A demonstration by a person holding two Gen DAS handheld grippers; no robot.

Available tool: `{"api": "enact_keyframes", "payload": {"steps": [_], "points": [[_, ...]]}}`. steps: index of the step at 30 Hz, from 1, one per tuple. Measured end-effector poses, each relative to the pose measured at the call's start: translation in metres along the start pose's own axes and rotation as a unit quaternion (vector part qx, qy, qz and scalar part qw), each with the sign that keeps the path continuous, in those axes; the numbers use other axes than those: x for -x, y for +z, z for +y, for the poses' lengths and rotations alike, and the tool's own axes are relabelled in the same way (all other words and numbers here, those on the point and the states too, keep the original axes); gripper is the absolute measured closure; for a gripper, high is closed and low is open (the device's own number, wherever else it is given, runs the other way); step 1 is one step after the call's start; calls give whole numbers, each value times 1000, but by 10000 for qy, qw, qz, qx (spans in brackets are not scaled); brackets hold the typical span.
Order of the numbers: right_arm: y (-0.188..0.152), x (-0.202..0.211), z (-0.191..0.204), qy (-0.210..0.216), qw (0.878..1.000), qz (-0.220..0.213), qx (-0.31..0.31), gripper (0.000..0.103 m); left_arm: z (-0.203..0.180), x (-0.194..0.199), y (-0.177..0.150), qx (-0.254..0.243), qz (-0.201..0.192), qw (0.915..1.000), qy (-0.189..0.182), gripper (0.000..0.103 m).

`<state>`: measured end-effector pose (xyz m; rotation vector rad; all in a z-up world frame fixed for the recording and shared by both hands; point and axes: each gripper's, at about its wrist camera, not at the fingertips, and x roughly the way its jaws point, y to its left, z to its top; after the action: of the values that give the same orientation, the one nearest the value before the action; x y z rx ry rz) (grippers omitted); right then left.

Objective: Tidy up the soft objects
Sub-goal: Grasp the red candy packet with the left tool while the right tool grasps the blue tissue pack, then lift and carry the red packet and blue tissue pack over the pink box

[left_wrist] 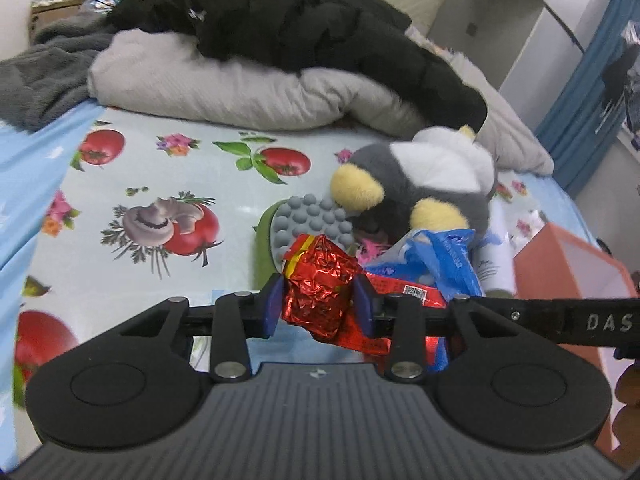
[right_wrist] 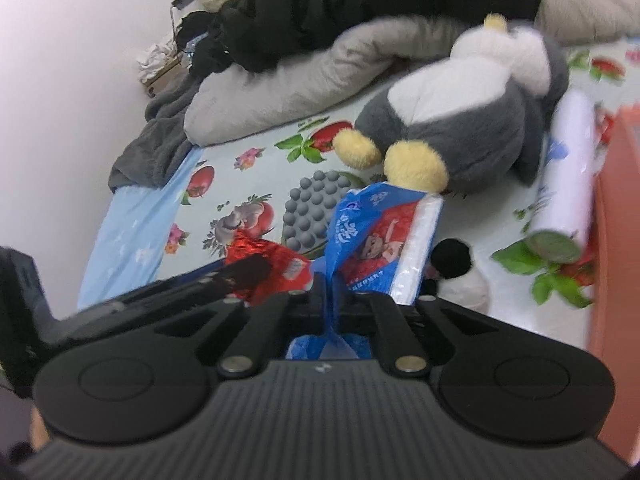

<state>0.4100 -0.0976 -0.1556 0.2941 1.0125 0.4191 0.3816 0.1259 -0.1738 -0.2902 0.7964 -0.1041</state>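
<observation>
Blue tissue pack (right_wrist: 376,236) in right hand-held gripper (right_wrist: 330,292)

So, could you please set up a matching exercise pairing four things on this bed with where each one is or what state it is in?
Things:
1. crinkled red foil packet
2. blue plastic tissue pack
3. grey and white plush penguin
4. black padded jacket

Places or states:
A. lying on the grey folded quilt
B. pinched in the right gripper
C. lying on the fruit-print sheet
D. clamped in the left gripper

Pairs: 1-D, 2-B, 3-C, 4-A

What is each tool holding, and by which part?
Left tool: crinkled red foil packet, gripped across its middle. Right tool: blue plastic tissue pack, pinched at its wrapper's loose end.
</observation>
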Motion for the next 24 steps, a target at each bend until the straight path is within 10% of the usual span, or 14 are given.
{"api": "enact_keyframes", "payload": {"steps": [24], "points": [[-127,113,11,-212,9972,150,703,99,-37,148,-152,675,275,9959,543,60]]}}
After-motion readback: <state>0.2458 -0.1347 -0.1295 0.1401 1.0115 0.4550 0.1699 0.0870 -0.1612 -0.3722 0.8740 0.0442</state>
